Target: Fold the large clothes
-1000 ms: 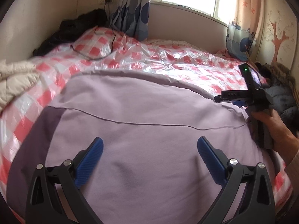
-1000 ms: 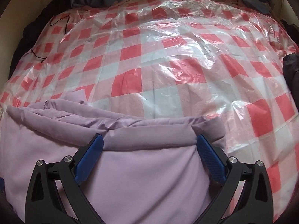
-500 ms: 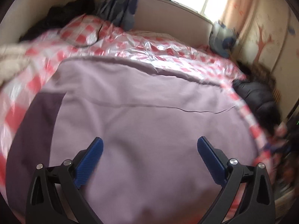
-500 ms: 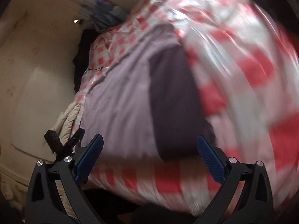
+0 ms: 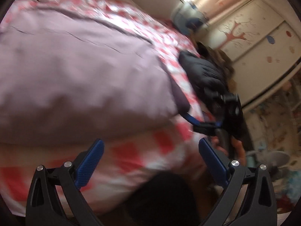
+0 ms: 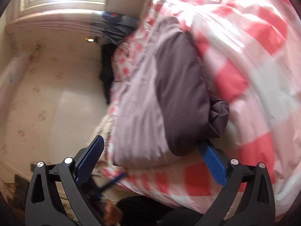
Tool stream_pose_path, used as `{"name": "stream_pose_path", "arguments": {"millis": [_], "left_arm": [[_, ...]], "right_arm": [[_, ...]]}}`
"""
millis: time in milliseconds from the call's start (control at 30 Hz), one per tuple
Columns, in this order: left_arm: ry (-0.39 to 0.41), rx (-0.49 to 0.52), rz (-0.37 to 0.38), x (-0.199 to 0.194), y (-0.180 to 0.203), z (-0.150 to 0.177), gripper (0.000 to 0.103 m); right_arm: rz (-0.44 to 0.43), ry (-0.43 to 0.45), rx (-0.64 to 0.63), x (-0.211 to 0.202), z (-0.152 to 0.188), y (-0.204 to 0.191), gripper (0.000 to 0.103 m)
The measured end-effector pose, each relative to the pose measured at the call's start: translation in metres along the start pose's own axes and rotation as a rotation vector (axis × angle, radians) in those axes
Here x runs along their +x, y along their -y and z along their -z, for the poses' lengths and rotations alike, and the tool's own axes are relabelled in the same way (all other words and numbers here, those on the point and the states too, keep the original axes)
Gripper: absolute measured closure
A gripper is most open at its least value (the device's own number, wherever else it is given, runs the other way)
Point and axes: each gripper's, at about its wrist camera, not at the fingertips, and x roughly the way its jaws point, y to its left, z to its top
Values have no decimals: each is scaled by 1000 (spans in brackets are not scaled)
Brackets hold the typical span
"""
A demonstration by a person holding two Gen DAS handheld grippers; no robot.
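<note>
Presently I see both sets of fingers spread wide and holding nothing, left gripper [image 5: 150, 158] and right gripper [image 6: 154, 156] at the bed's [image 5: 131, 162] near edge, with the lilac garment [image 5: 75, 71] lying flat on its red-checked cover [image 6: 254, 66].

Dark coat [image 5: 205, 73] beside garment [image 5: 79, 71]

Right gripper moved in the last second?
Yes. The right gripper has swung off the lilac garment toward the near edge of the bed, now facing along it, open.
</note>
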Motion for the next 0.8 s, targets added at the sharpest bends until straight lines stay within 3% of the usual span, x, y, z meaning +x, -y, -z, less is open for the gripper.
{"name": "stream_pose_path", "arguments": {"millis": [100, 200, 267, 400, 567, 700, 800], "left_arm": [[-66, -62, 131, 49, 14, -9, 6], [-106, -142, 184, 96, 14, -15, 6], [-105, -231, 180, 118, 3, -21, 6], [-90, -324, 200, 125, -9, -32, 6], [-103, -249, 166, 117, 1, -30, 6], [-108, -261, 168, 115, 3, -24, 6], [-124, -291, 193, 125, -1, -20, 6]], "right_arm": [[-86, -8, -19, -1, -7, -18, 6], [-180, -21, -45, -2, -15, -26, 6], [-113, -32, -88, -1, -19, -32, 6], [-56, -29, -58, -18, -13, -16, 6], [15, -84, 46, -11, -3, 34, 6], [-27, -64, 55, 10, -20, 37, 6], [-60, -43, 3, 14, -31, 13, 6]]}}
